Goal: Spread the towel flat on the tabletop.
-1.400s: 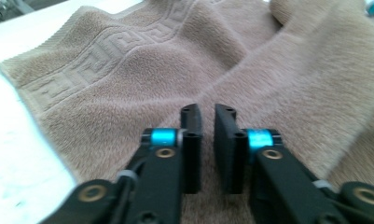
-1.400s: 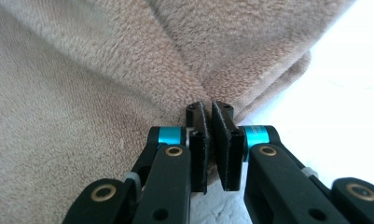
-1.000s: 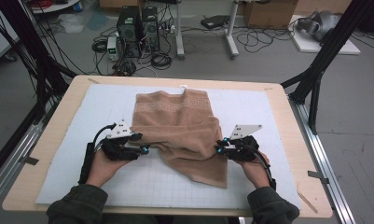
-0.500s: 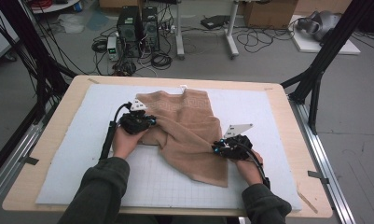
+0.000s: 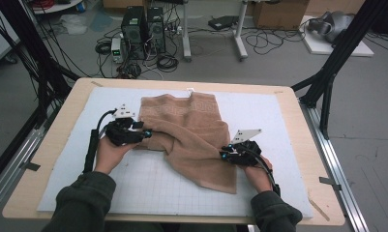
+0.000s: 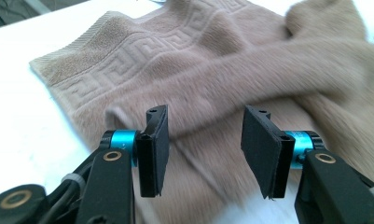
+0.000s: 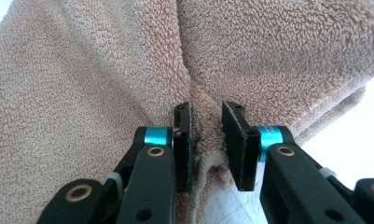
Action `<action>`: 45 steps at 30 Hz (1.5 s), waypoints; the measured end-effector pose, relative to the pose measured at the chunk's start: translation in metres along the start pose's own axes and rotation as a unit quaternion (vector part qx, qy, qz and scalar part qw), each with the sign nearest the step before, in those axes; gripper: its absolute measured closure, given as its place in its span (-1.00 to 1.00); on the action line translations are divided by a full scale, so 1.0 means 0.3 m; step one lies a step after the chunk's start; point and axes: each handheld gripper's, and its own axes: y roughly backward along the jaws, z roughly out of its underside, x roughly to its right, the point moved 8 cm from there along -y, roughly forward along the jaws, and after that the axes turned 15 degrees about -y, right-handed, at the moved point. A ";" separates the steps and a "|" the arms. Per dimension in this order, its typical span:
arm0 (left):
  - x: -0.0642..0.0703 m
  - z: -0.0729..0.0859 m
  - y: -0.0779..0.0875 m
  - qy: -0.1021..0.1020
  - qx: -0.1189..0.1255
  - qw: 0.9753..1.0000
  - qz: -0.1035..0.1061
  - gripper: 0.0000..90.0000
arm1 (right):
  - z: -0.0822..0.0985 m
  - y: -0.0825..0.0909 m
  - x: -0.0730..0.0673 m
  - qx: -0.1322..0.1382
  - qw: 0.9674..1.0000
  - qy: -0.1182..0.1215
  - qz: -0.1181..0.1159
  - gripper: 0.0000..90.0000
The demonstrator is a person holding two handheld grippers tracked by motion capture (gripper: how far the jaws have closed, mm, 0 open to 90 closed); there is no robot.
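Note:
A tan towel (image 5: pixel 191 130) with a woven key-pattern border lies rumpled on the white gridded mat (image 5: pixel 157 188). My left gripper (image 5: pixel 145 134) is at the towel's left edge. In the left gripper view the left gripper (image 6: pixel 203 140) has just been opening, and its jaws stand apart with nothing pinched between them; the towel (image 6: pixel 198 60) lies just beyond and below. My right gripper (image 5: pixel 223 153) is at the towel's right edge. In the right gripper view the right gripper (image 7: pixel 207 140) has eased slightly wider but still squeezes a bunched fold of towel (image 7: pixel 105 70).
The mat covers a wooden table (image 5: pixel 46 159) with metal rails along both sides. Black frame legs (image 5: pixel 327 82) rise at the far corners. Computer towers (image 5: pixel 143 24) and cables sit on the floor behind the table.
The left hand reached farther in over the towel's left part, then drew back to the left with its jaws apart. The towel's far left corner now lies flatter. The right hand has hardly moved.

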 end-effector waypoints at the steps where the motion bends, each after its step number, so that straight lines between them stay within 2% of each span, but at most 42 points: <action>1: 0.016 0.009 0.008 -0.002 0.005 1.000 0.003 0.15 | 0.000 -0.001 0.000 0.000 1.000 0.001 0.001 0.65; 3: 0.050 0.031 0.001 -0.013 -0.008 1.000 0.025 0.21 | 0.000 -0.002 0.000 -0.001 1.000 0.002 0.000 0.64; 5: 0.078 0.042 -0.022 -0.025 -0.011 0.999 0.035 0.21 | -0.001 -0.004 0.000 0.000 1.000 0.001 0.000 0.64; 9: 0.107 0.054 -0.091 -0.025 -0.020 0.998 0.053 0.21 | 0.000 -0.006 0.002 0.001 1.000 -0.004 -0.001 0.64; 13: 0.114 0.061 -0.148 -0.030 -0.029 0.998 0.045 0.24 | 0.002 -0.009 0.006 0.002 1.000 -0.012 -0.005 0.64; 18: 0.113 0.061 -0.160 -0.037 -0.025 0.998 0.038 0.69 | 0.003 -0.009 0.006 0.003 1.000 -0.014 -0.009 0.64; 20: 0.115 0.060 -0.151 -0.045 -0.028 0.998 0.035 0.78 | 0.003 -0.010 0.006 0.004 1.000 -0.015 -0.009 0.64; 24: 0.111 0.040 -0.106 -0.044 -0.016 0.999 0.028 0.82 | 0.003 -0.008 0.003 0.002 1.000 -0.011 -0.004 0.64; 28: 0.099 0.016 -0.025 -0.039 0.011 0.999 0.021 0.88 | 0.002 -0.006 0.001 0.000 1.000 -0.008 -0.003 0.66; 30: 0.099 0.015 0.010 -0.048 0.011 0.999 0.014 0.89 | 0.001 -0.005 0.000 0.000 1.000 -0.004 -0.002 0.69; 32: 0.107 0.017 0.038 -0.047 0.014 0.999 0.018 0.89 | 0.000 -0.003 -0.006 -0.001 1.000 -0.002 -0.004 0.73; 34: 0.119 0.016 0.066 -0.056 0.017 0.998 0.015 0.89 | -0.003 0.004 -0.015 0.001 1.000 0.001 -0.011 0.77; 36: 0.132 0.008 0.097 -0.051 0.030 0.998 0.019 0.89 | -0.012 0.021 -0.032 0.008 1.000 0.004 -0.016 0.78; 39: 0.157 -0.004 0.158 -0.056 0.046 0.997 0.016 0.90 | -0.028 0.052 -0.058 0.025 0.999 0.009 -0.024 0.78; 41: 0.178 -0.001 0.201 -0.068 0.049 0.996 0.011 0.90 | -0.035 0.089 -0.093 0.033 0.999 0.022 -0.031 0.78; 45: 0.218 0.022 0.280 -0.073 0.055 0.996 0.007 0.90 | -0.041 0.156 -0.167 0.053 0.997 0.050 -0.040 0.78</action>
